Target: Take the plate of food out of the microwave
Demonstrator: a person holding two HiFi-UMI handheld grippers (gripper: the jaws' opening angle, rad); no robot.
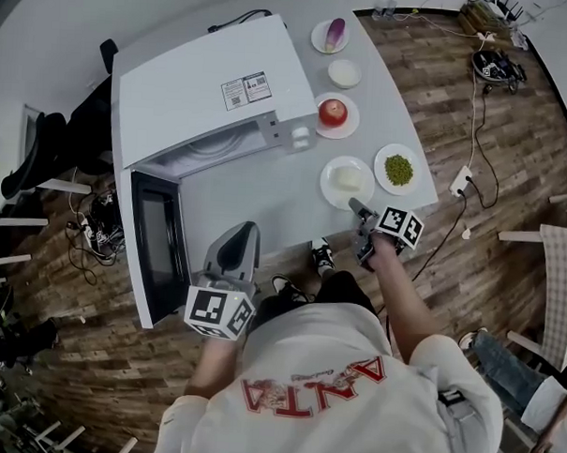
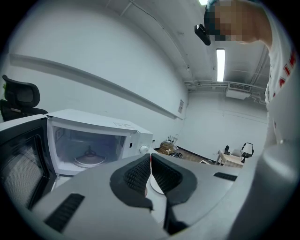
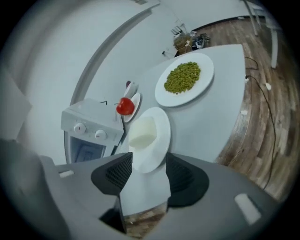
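Observation:
The white microwave (image 1: 214, 96) stands on the grey table with its door (image 1: 159, 244) swung open to the left. In the left gripper view its cavity holds only the glass turntable (image 2: 90, 159). The plate of food (image 1: 346, 179), white with a pale block on it (image 3: 142, 132), rests on the table right of the microwave. My right gripper (image 1: 357, 207) is open just behind it; the plate's near rim (image 3: 149, 161) lies between the spread fingertips without touching the pads. My left gripper (image 1: 241, 233) is shut on nothing (image 2: 150, 171) and points at the open microwave.
A plate of green peas (image 1: 397, 169) sits near the table's right edge. Behind are a plate with a red apple (image 1: 333, 112), a small white bowl (image 1: 345, 73) and a plate with a purple vegetable (image 1: 331, 35). A power strip (image 1: 461, 180) lies on the wooden floor.

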